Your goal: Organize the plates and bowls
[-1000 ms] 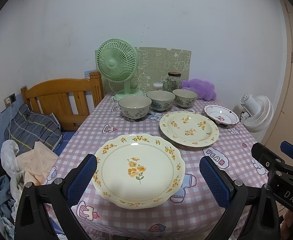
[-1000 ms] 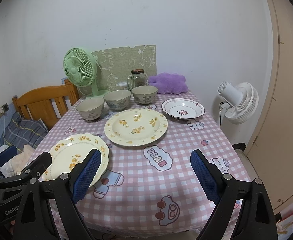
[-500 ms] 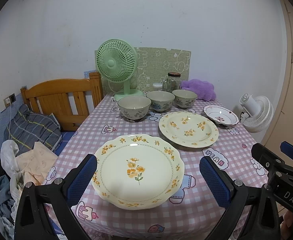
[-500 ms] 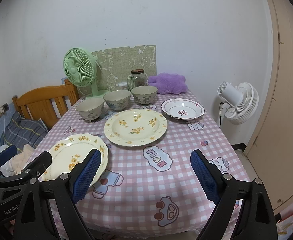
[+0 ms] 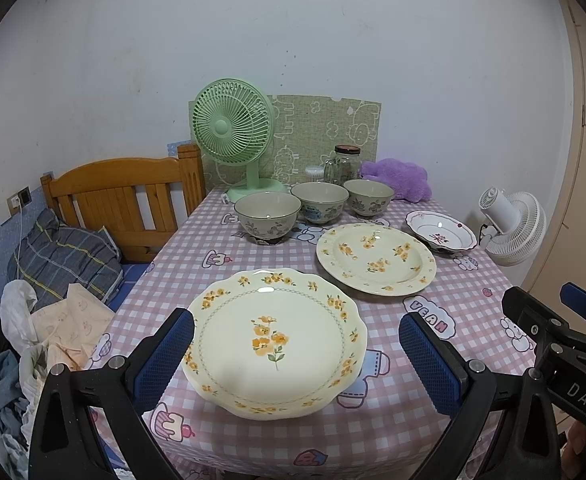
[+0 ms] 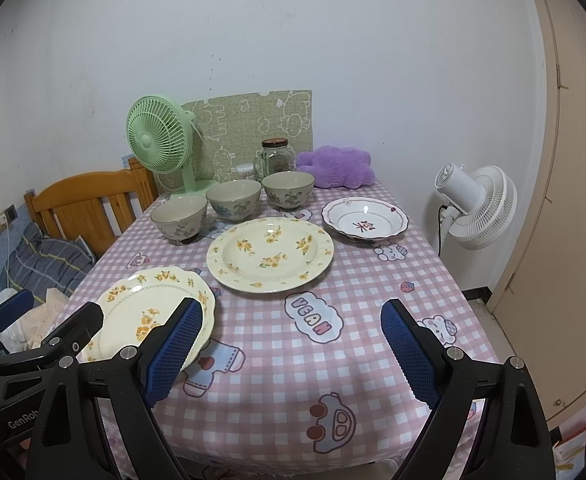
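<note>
A scalloped cream plate with yellow flowers [image 5: 275, 342] [image 6: 149, 312] lies near the table's front left. My left gripper [image 5: 297, 356] stands open, one finger on each side of this plate, above its near half. Behind it lies a round cream flowered plate [image 5: 375, 258] [image 6: 271, 254]. A small white dish with a red motif [image 5: 441, 230] [image 6: 365, 218] sits at the right. Three grey-green bowls [image 5: 268, 213] [image 6: 235, 198] stand in a row further back. My right gripper [image 6: 293, 354] is open over the bare tablecloth [image 6: 277, 360] at the front.
At the table's back stand a green desk fan [image 5: 233, 128], a glass jar [image 5: 343, 164], a purple plush cushion [image 6: 337, 168] and a green placemat against the wall. A wooden bed frame [image 5: 121, 196] with clothes lies left. A white floor fan [image 6: 477, 204] stands right.
Both views have shifted very slightly; the dishes have not moved and both grippers stay open.
</note>
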Motion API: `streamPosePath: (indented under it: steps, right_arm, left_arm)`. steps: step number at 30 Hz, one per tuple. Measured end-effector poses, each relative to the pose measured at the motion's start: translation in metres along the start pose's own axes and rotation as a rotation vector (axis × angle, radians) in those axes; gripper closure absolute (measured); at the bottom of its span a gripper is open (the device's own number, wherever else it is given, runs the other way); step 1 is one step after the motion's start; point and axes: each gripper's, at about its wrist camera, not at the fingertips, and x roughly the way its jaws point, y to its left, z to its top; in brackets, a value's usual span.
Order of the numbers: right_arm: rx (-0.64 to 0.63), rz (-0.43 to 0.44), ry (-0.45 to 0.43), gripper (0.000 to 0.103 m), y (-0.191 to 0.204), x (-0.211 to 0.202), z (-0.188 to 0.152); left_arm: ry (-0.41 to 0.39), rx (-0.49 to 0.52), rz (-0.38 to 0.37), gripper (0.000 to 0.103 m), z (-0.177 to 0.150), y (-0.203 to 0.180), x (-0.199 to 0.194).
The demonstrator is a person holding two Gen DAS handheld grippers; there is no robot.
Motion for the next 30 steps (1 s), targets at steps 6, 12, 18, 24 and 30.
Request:
streamPosePath:
  steps: [6, 12, 18, 24, 30]
  right_arm:
    - [-0.002, -0.002, -0.003, 0.010, -0.004, -0.001, 0.001]
    - [-0.003, -0.003, -0.003, 0.010, -0.003, 0.000, 0.001]
    - [-0.003, -0.003, -0.003, 0.010, -0.004, 0.001, 0.001]
    - [-0.018, 0.009, 0.014, 0.010, 0.000, 0.009, 0.003]
    - [-0.032, 0.020, 0.045, 0.010, 0.024, 0.031, 0.011]
  left_arm:
    - [-0.001, -0.001, -0.001, 0.000, 0.000, 0.000, 0.000]
    - [-0.002, 0.001, -0.004, 0.000, 0.004, -0.005, -0.001]
    - [0.003, 0.004, -0.002, 0.000, 0.004, -0.007, 0.001]
    - [0.021, -0.011, 0.018, 0.002, 0.010, 0.001, 0.012]
    - [0.047, -0.018, 0.027, 0.007, 0.013, 0.021, 0.030]
